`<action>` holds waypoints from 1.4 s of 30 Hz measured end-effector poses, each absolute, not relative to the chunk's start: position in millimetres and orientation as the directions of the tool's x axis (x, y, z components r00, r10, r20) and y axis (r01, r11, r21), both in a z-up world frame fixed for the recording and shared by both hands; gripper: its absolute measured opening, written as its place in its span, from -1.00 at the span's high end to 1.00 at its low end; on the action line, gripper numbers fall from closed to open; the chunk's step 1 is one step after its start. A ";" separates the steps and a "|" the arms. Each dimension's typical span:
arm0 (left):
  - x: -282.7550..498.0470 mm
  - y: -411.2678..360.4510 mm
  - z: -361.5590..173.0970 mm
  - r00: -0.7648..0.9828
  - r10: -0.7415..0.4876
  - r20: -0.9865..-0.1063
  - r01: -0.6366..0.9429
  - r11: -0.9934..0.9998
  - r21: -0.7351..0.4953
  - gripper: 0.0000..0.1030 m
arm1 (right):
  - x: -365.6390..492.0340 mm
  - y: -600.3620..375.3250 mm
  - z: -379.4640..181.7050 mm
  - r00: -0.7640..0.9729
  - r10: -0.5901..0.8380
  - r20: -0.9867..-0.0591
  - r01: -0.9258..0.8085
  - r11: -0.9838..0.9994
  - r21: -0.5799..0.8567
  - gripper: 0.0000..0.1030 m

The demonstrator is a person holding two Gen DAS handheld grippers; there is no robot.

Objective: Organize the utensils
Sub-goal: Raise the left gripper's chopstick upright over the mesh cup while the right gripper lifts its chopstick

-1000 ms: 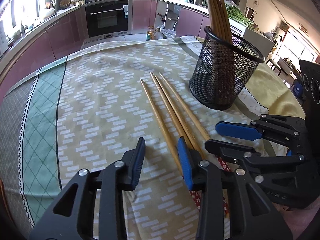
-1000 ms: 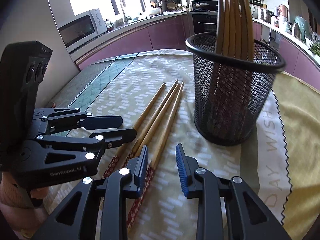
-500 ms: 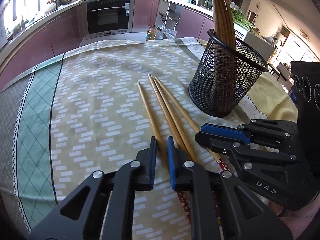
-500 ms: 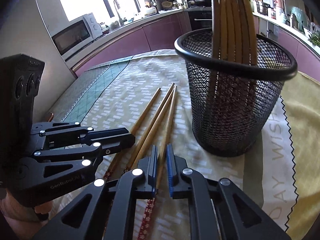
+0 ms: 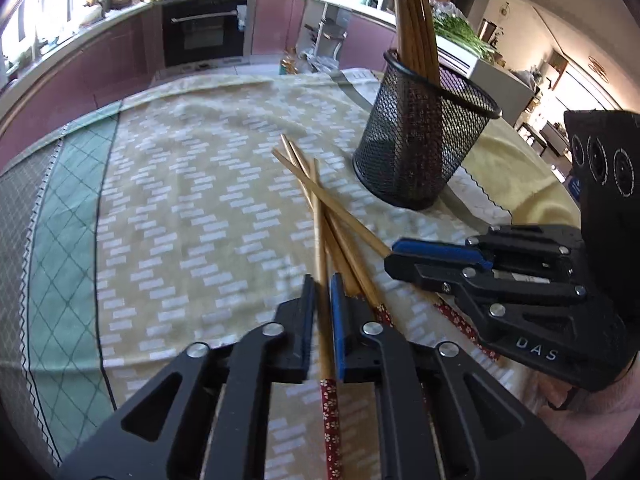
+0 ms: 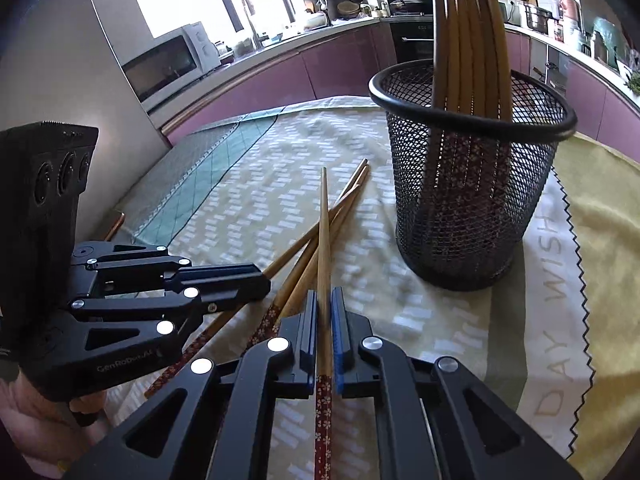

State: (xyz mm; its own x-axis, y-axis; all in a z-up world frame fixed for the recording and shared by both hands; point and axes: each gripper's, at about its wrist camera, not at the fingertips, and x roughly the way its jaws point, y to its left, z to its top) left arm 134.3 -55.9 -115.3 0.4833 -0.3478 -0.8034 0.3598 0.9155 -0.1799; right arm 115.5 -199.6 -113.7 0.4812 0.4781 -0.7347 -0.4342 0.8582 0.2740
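Observation:
My left gripper [image 5: 320,292] is shut on a wooden chopstick [image 5: 319,224] with a red flowered handle, lifted off the cloth. My right gripper [image 6: 325,308] is shut on another such chopstick [image 6: 324,232], pointing forward. In the left wrist view the right gripper [image 5: 394,248] holds its chopstick [image 5: 332,204] across the others. Two more chopsticks [image 6: 304,260] lie crossed on the tablecloth between the grippers. A black mesh holder [image 5: 420,140] with several upright chopsticks [image 6: 468,40] stands ahead to the right; it also shows in the right wrist view [image 6: 468,200].
The table has a patterned beige and green cloth [image 5: 180,200] and a yellow cloth [image 6: 592,216] under the holder's far side. Kitchen counters, an oven [image 5: 204,32] and a microwave [image 6: 168,64] are behind the table.
Both grippers have closed on a chopstick each and lifted it. The chopsticks, parallel before, now lie crossed.

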 end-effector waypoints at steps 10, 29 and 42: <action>154.2 -59.3 -118.1 0.464 -0.354 -0.812 0.384 0.906 -0.175 0.71 | 137.1 -187.5 -117.4 0.480 0.446 -0.755 -0.443 0.866 0.230 0.82; 138.9 -52.0 -45.5 0.546 -0.473 -0.692 0.440 0.864 -0.244 0.85 | 104.0 -232.5 -49.2 0.625 0.501 -0.599 -0.464 0.855 0.231 0.89; 118.9 -47.8 9.8 0.594 -0.550 -0.588 0.500 0.824 -0.266 0.85 | 98.0 -254.5 -17.1 0.701 0.495 -0.513 -0.454 0.865 0.214 0.89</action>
State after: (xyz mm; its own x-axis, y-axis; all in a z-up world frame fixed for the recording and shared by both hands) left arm 118.9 -47.8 9.8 0.5936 -0.5497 -0.5878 0.5000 0.8242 -0.2658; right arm 98.0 -254.5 -17.1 0.7013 0.4953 -0.5128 -0.4542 0.8648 0.2141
